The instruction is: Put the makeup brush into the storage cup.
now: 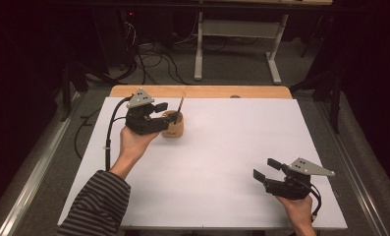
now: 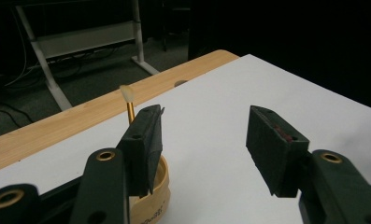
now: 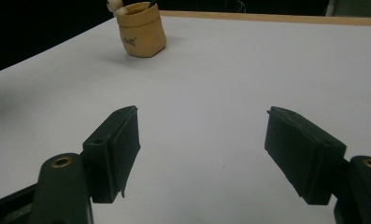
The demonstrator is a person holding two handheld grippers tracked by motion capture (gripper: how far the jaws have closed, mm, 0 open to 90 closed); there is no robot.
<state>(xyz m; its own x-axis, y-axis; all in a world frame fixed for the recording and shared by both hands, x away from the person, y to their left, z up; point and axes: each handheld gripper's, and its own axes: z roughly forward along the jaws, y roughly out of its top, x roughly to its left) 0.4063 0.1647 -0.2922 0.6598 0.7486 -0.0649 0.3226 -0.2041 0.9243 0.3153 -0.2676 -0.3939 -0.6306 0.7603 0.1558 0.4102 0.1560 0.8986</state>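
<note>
Holding brush [image 1: 180, 109] upright: tan cup [image 1: 173, 129], left gripper [image 1: 159, 114] beside.

left tongs [image 1: 159, 114] open, raised | right tongs [image 1: 264, 169] open, low

A small tan cup [image 1: 172, 125] stands upright on the white counter [image 1: 222, 162], toward its far left part. A thin brush [image 1: 179, 109] stands tilted in it, pale tip up.
</note>
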